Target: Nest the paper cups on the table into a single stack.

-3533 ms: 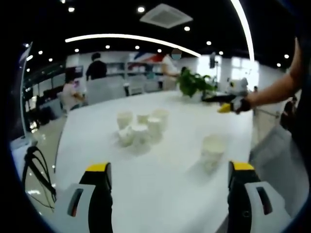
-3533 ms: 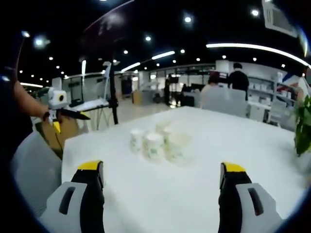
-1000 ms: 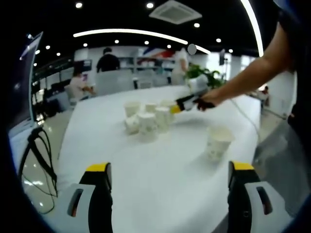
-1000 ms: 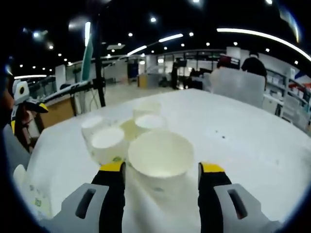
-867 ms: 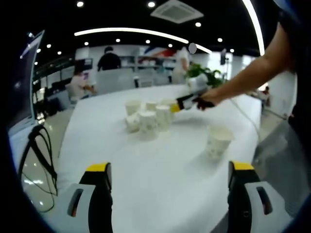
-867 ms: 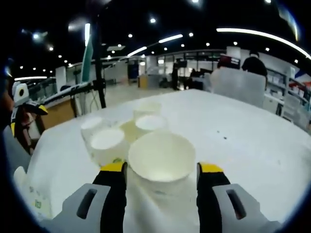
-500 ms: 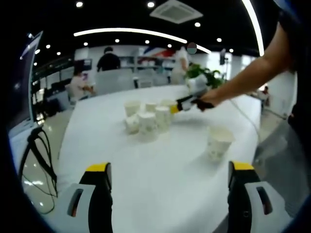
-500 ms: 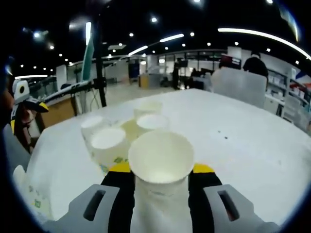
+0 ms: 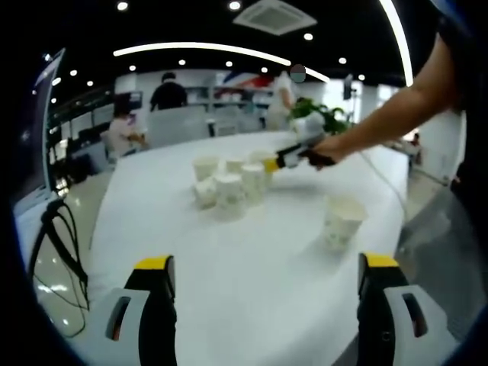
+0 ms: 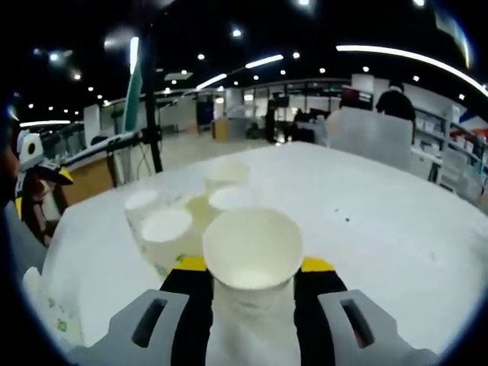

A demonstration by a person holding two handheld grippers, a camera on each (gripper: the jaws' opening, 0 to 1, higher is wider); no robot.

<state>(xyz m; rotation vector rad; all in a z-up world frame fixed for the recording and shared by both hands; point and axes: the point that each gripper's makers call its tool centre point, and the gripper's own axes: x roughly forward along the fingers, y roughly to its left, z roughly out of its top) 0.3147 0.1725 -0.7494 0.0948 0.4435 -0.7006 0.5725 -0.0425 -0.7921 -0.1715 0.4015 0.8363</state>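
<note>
My right gripper (image 10: 252,284) is clenched on a paper cup (image 10: 252,267): both yellow-tipped jaws press against its sides at the lower middle of the right gripper view, and its open mouth faces the camera. Just beyond it, toward the centre left of that frame, the other cups (image 10: 183,221) stand clustered on the white table (image 10: 381,229), close together, some touching. At the far left edge I see my left gripper (image 10: 34,179) by the table's rim.

In the left gripper view my own jaws stand wide apart at the bottom corners, the left gripper (image 9: 263,313) released and holding nothing. A lone cup (image 9: 341,221) stands right of centre. The cluster sits at the upper middle, where the right gripper reaches in from the right, in the person's hand (image 9: 324,150). A green plant (image 9: 320,118) stands behind.
</note>
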